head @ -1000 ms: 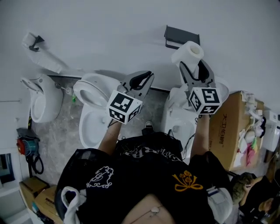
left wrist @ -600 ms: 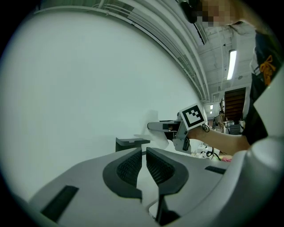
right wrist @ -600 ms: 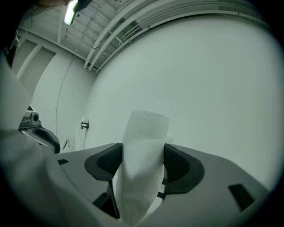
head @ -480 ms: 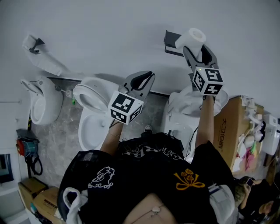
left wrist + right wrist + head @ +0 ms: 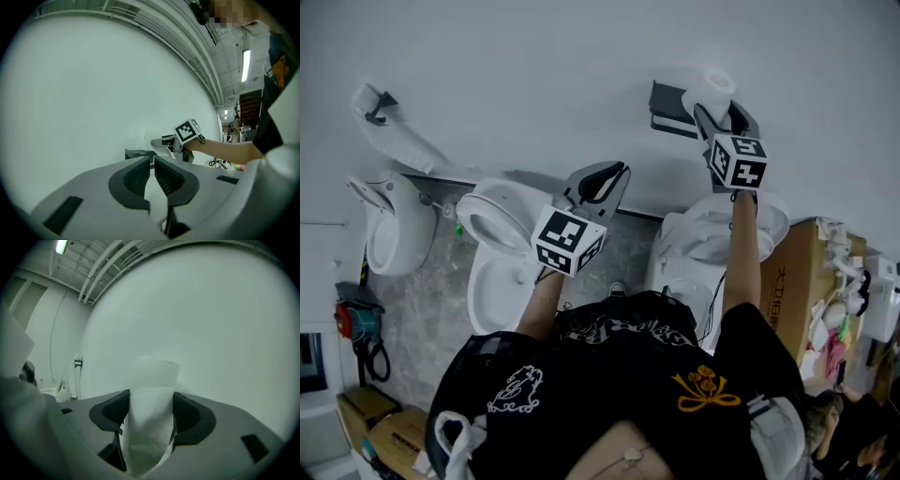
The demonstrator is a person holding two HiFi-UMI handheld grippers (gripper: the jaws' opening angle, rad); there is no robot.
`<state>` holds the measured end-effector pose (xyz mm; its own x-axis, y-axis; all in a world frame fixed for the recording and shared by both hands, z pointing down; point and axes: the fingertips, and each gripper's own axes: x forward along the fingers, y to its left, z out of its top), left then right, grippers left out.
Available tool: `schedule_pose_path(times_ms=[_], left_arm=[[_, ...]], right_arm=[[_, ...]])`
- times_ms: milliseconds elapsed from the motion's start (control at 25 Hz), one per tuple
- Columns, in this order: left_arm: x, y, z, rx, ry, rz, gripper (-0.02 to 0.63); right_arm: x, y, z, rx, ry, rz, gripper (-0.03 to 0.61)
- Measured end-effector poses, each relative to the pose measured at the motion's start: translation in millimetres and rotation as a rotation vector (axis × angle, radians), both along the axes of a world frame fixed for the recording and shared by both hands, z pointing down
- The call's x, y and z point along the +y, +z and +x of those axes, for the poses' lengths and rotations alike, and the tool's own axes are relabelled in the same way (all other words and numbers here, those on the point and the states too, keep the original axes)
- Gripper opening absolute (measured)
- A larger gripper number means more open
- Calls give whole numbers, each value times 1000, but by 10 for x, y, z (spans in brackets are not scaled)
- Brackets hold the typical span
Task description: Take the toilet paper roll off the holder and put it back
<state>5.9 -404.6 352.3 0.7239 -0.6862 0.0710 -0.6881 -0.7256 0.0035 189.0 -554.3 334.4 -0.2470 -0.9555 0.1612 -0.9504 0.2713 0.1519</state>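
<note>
A white toilet paper roll (image 5: pixel 710 89) is clamped between the jaws of my right gripper (image 5: pixel 724 114), which is held up against the white wall. The roll sits right beside the dark wall holder (image 5: pixel 668 108), at its right end. In the right gripper view the roll (image 5: pixel 152 394) fills the gap between both pads and rises above them. My left gripper (image 5: pixel 602 178) hovers lower and to the left, shut, with nothing in it. The left gripper view looks past its nearly touching pads (image 5: pixel 138 176) at the holder (image 5: pixel 137 153) and the right gripper's marker cube (image 5: pixel 187 131).
Below the wall stand a toilet with its seat up (image 5: pixel 497 211), a second toilet (image 5: pixel 708 234) under my right arm and a third fixture (image 5: pixel 389 225) at far left. A cardboard box (image 5: pixel 787 281) stands at right. Another wall bracket (image 5: pixel 373 97) hangs at upper left.
My right gripper has carried the roll up and away from me to the wall, next to the holder. The left gripper has shifted only slightly.
</note>
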Motion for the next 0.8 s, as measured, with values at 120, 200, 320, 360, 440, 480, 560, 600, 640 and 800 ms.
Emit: schedule_pose_path(times_ms=[120,200,320,360,440,480,560,600,640,800], left_arm=[[-20,-17,5,5,-13,8,44],[-30,-20,-1,3,-21,12,44],[-53,30,28,-4,-31,7,44],[-63,60,35,-8,-35,1,44],[-94,105,30,-15,-43,-9,44],[-105,121,18,-17,-48,-14,44],[-109,151,-10,-19,-55,-26,44],[-110,164,-18,-22,-58,-32,44],[-112,170,-17,-27,-59,-34,44],[-91,134,56,-34,-48,-24,44]], right_arm=[[-56,39,15,-37,11,9,302],[-98,46,7,-53,15,22,303],[-184,158,62,-70,24,7,297],[-210,205,86,-86,24,-1,293],[-253,223,118,-116,20,4,291],[-266,209,120,-120,18,12,291],[-264,206,103,-117,16,17,295],[-250,220,92,-113,16,14,296],[-228,238,84,-107,15,9,296],[-54,234,132,-98,27,18,337]])
